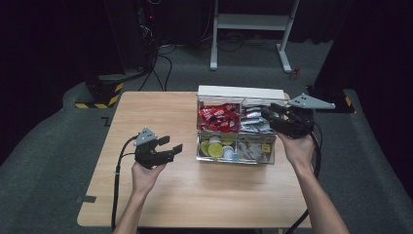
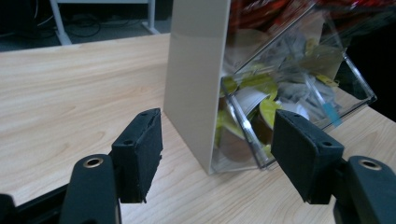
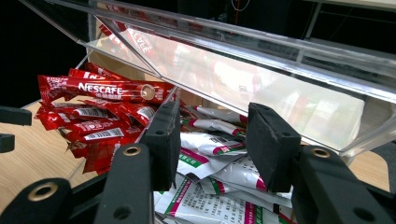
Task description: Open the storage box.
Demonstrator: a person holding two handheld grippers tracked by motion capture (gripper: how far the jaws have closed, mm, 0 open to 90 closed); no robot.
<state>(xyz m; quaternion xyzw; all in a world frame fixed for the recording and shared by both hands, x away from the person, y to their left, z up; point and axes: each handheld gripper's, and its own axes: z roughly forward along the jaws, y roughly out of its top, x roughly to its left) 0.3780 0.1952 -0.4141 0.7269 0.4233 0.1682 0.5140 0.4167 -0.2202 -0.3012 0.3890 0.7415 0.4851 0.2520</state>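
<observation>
A clear compartment box (image 1: 235,160) stands on the wooden table (image 1: 195,195) with its lid (image 1: 241,92) raised. Red Nescafe sachets (image 1: 218,118) (image 3: 107,88) fill its back left bay. White sachets (image 1: 253,122) (image 3: 210,144) lie in the back right bay, and yellow-lidded cups (image 1: 214,147) (image 2: 268,109) sit at the front left. My left gripper (image 1: 170,144) (image 2: 219,140) is held open just left of the box, with nothing between its pads. My right gripper (image 1: 272,114) (image 3: 215,140) hangs over the white sachets at the box's right, jaws apart and touching nothing I can see.
A beige panel of the box (image 2: 196,84) faces the left gripper. Small mixed items fill the front right bay (image 1: 253,150). A white desk frame (image 1: 248,22) and a black-and-yellow striped base (image 1: 100,92) stand on the floor beyond the table. The table's near half is bare wood.
</observation>
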